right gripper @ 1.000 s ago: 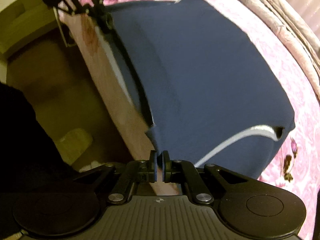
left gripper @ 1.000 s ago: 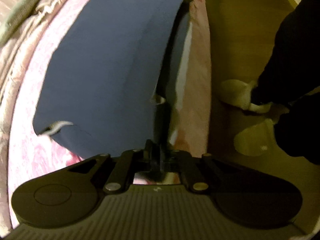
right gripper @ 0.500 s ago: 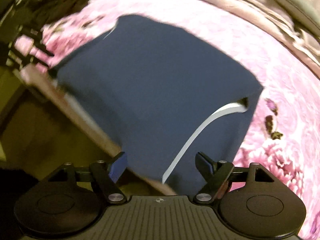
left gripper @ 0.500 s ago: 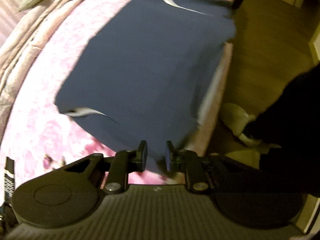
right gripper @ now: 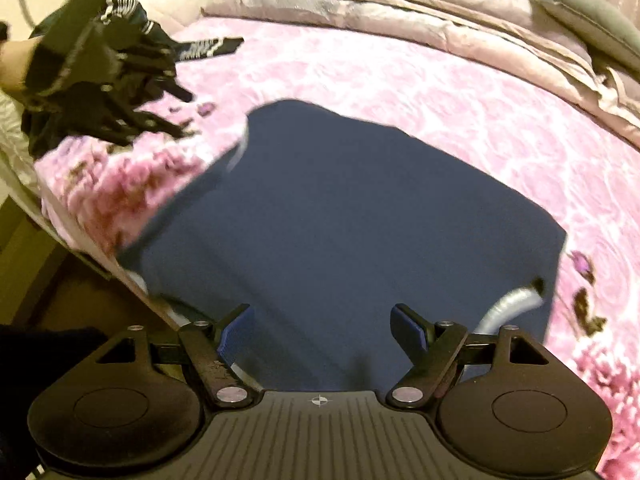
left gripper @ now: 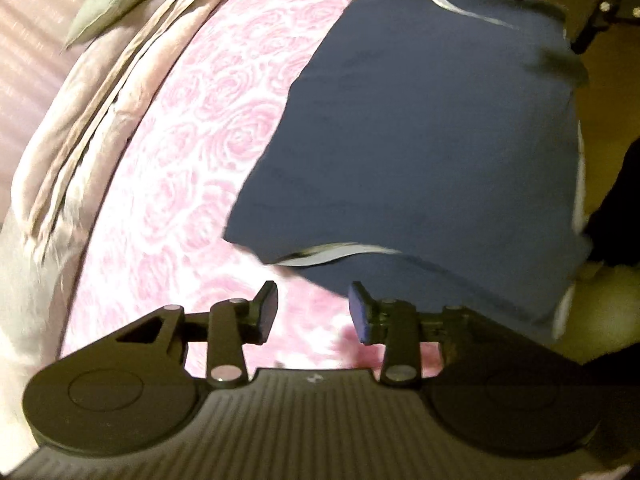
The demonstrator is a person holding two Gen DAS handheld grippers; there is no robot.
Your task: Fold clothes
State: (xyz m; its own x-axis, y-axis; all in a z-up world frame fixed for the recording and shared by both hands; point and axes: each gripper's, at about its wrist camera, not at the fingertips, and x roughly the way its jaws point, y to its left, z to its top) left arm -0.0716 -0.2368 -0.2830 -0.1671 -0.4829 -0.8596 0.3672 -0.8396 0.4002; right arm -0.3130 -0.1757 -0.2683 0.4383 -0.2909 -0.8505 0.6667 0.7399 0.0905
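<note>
A navy blue folded garment point(left gripper: 432, 140) with grey-white stripes lies flat on the pink rose bedspread point(left gripper: 192, 128), its near edge hanging over the bed's side. My left gripper point(left gripper: 313, 312) is open and empty, just off the garment's near left corner. In the right wrist view the same garment point(right gripper: 352, 220) fills the middle. My right gripper point(right gripper: 322, 330) is wide open and empty above its near edge. The left gripper also shows in the right wrist view point(right gripper: 120, 92), at the far left over the bedspread point(right gripper: 440, 92).
A folded beige-pink quilt point(right gripper: 440, 12) and a grey pillow point(right gripper: 592, 12) lie along the far side of the bed. The bed edge point(right gripper: 80, 248) drops to a wooden floor point(left gripper: 600, 92). The person's dark-clothed body point(left gripper: 616, 208) stands beside the bed.
Both grippers were shut on the garment's edge a second ago; they have opened, let it go and lifted back. The garment now lies flat on the bed.
</note>
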